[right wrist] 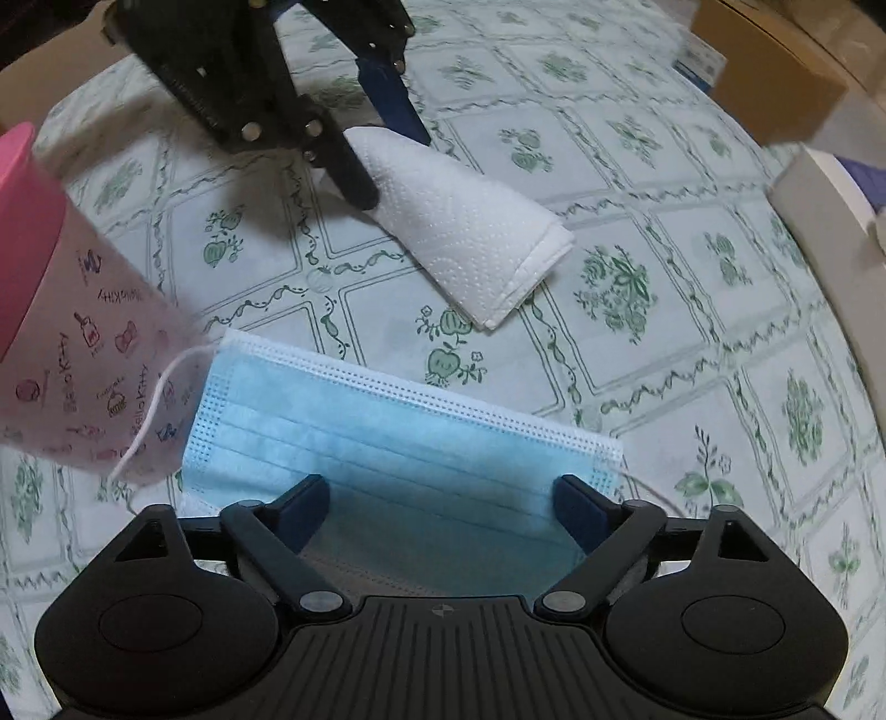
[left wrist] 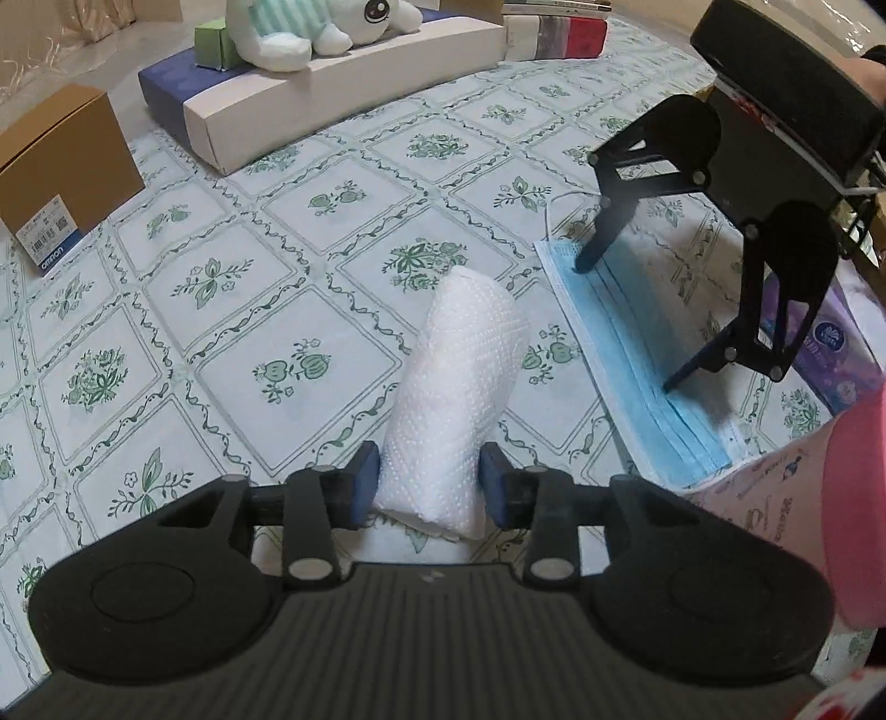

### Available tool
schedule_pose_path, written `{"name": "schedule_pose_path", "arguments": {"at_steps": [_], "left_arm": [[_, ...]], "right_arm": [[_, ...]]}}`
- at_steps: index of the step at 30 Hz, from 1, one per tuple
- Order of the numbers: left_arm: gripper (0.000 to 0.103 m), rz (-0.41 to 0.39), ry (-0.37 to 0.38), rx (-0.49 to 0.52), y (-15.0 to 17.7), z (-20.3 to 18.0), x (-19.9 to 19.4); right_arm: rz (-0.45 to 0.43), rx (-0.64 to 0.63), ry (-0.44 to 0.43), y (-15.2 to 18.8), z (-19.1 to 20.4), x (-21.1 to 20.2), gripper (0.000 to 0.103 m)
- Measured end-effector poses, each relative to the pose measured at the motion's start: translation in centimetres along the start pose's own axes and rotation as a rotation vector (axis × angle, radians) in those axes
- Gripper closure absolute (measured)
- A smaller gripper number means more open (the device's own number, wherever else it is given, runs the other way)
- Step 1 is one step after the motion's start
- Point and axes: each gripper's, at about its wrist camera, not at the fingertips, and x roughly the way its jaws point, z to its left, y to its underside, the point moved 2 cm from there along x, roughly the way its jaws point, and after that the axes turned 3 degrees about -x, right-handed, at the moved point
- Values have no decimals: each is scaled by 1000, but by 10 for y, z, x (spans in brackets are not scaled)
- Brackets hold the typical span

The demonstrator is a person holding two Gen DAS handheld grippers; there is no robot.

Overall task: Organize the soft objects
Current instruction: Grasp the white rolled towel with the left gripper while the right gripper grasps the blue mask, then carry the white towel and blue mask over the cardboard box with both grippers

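Brown box: a brown cardboard box with a printed label (left wrist: 66,177) stands at the far left of the bench (left wrist: 232,343), which wears a green floral tile-pattern cloth.
Plush: a white stuffed toy with a striped mint body (left wrist: 310,27) lies on a long white carton (left wrist: 343,88), well beyond the towel.
Left tool: the left tool (left wrist: 429,482) is narrowed onto the near end of a folded white embossed paper towel (left wrist: 459,387), blue pads touching both sides.
Towel: it lies flat on the cloth mid-bench, its far end pointing away, apart from the mask.
Mask: a blue pleated surgical face mask (right wrist: 387,443) lies flat just right of the towel, one ear loop draped over a pale pink printed Hello Kitty container (right wrist: 83,360).
Right tool: the right tool (right wrist: 437,498) is spread wide, fingers set down on the mask near its two short ends, gripping nothing.
Tissue pack: a purple tissue pack (left wrist: 830,354) sits at the right edge.
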Motion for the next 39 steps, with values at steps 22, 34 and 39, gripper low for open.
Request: {"name": "schedule_pose_path", "arguments": {"at_steps": [22, 34, 39], "left_arm": [[76, -21, -85, -56, -9, -17, -14], [77, -125, -206, -212, -15, -36, -100], [77, -174, -222, -260, -8, -68, -141]], "right_arm": [[-102, 255, 139, 28, 26, -57, 100], [-195, 533, 365, 54, 36, -145, 100], [-253, 626, 424, 71, 64, -190, 100]]}}
